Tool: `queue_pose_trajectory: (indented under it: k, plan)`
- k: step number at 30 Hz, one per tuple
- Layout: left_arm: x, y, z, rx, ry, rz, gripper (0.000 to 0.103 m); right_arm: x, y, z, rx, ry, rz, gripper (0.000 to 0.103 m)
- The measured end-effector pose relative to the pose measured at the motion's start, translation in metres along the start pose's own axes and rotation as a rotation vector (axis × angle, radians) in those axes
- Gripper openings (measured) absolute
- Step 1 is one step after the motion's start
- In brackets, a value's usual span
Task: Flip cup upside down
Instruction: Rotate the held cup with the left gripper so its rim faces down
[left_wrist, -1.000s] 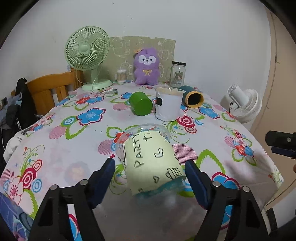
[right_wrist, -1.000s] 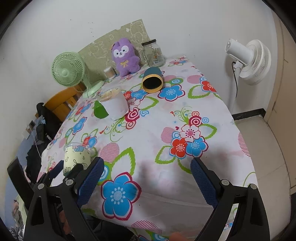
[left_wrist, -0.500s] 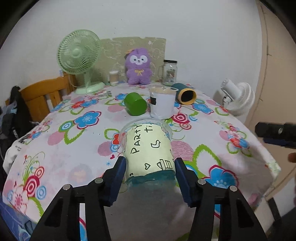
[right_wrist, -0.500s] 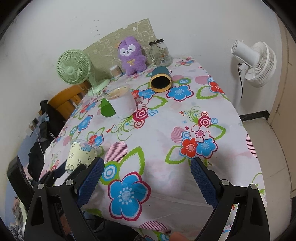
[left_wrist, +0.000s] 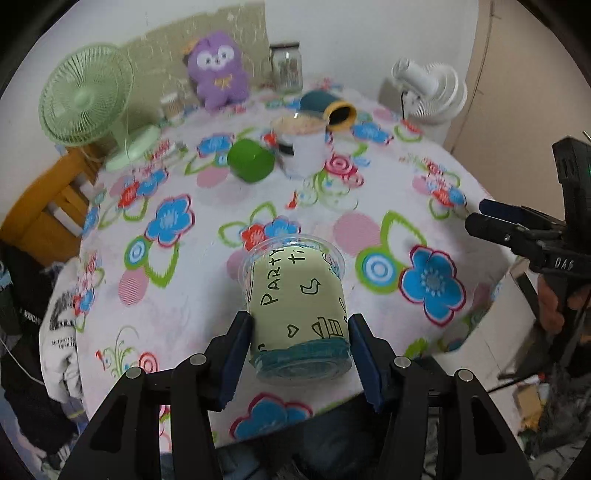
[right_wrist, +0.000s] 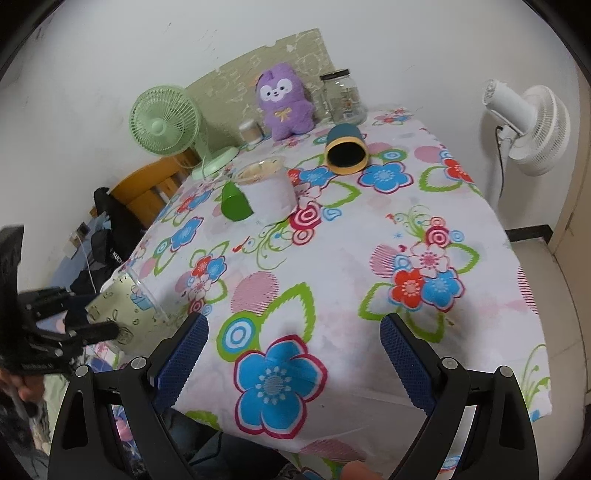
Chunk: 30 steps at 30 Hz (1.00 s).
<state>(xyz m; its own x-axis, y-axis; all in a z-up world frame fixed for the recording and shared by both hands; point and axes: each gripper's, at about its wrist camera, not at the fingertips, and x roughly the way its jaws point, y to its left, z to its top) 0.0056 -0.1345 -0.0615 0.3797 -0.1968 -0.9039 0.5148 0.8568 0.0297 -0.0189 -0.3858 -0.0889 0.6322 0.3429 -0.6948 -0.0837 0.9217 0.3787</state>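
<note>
A clear plastic cup with a pale green "PARTY" sleeve (left_wrist: 295, 306) is held between my left gripper's (left_wrist: 301, 354) blue pads, lifted above the flowered tablecloth (left_wrist: 192, 295). Its base points toward the camera and its open rim points away. The cup also shows at the left in the right wrist view (right_wrist: 125, 310), tilted, held by the left gripper (right_wrist: 92, 321). My right gripper (right_wrist: 293, 354) is open and empty above the table's near edge; it shows at the right of the left wrist view (left_wrist: 495, 221).
A white cup (left_wrist: 303, 144), a green cup on its side (left_wrist: 251, 162) and a teal tube on its side (left_wrist: 328, 107) lie mid-table. A green fan (left_wrist: 85, 99), purple plush (left_wrist: 218, 70) and glass jar (left_wrist: 286, 66) stand at the back. A white fan (right_wrist: 528, 125) stands right of the table.
My left gripper has closed on the cup and lifted it off the table, tilting it base toward the camera. The right gripper has stayed open.
</note>
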Motion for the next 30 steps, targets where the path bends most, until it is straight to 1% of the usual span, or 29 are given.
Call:
queue_pose_trajectory:
  k: [3, 5, 7, 10, 11, 14, 17, 23, 25, 30]
  plan:
    - [0.005, 0.012, 0.005, -0.037, 0.093, -0.041, 0.056, 0.008, 0.015, 0.004, -0.070, 0.021, 0.012, 0.096]
    - [0.010, 0.015, 0.009, -0.034, 0.146, -0.048, 0.056, 0.014, 0.028, 0.007, -0.140, 0.030, 0.027, 0.096]
    - [0.014, 0.017, 0.014, -0.015, 0.176, -0.035, 0.056, 0.019, 0.040, 0.008, -0.213, 0.041, 0.048, 0.096]
    - [0.018, 0.023, 0.025, -0.019, 0.219, -0.033, 0.056, 0.026, 0.059, 0.006, -0.311, 0.074, 0.094, 0.096]
    - [0.020, 0.026, 0.028, -0.019, 0.233, -0.033, 0.056, 0.029, 0.064, 0.005, -0.335, 0.086, 0.114, 0.096]
    - [0.027, 0.031, 0.036, -0.024, 0.279, -0.039, 0.056, 0.036, 0.078, 0.001, -0.387, 0.110, 0.132, 0.096]
    - [0.037, 0.037, 0.043, -0.043, 0.341, -0.066, 0.056, 0.042, 0.085, -0.003, -0.408, 0.128, 0.144, 0.096]
    - [0.053, 0.036, 0.053, -0.044, 0.391, -0.076, 0.055, 0.053, 0.089, -0.009, -0.405, 0.157, 0.155, 0.096]
    - [0.059, 0.035, 0.057, -0.040, 0.403, -0.075, 0.055, 0.056, 0.090, -0.010, -0.407, 0.163, 0.156, 0.096]
    - [0.065, 0.036, 0.069, -0.048, 0.398, -0.075, 0.055, 0.062, 0.093, -0.011, -0.407, 0.173, 0.173, 0.096]
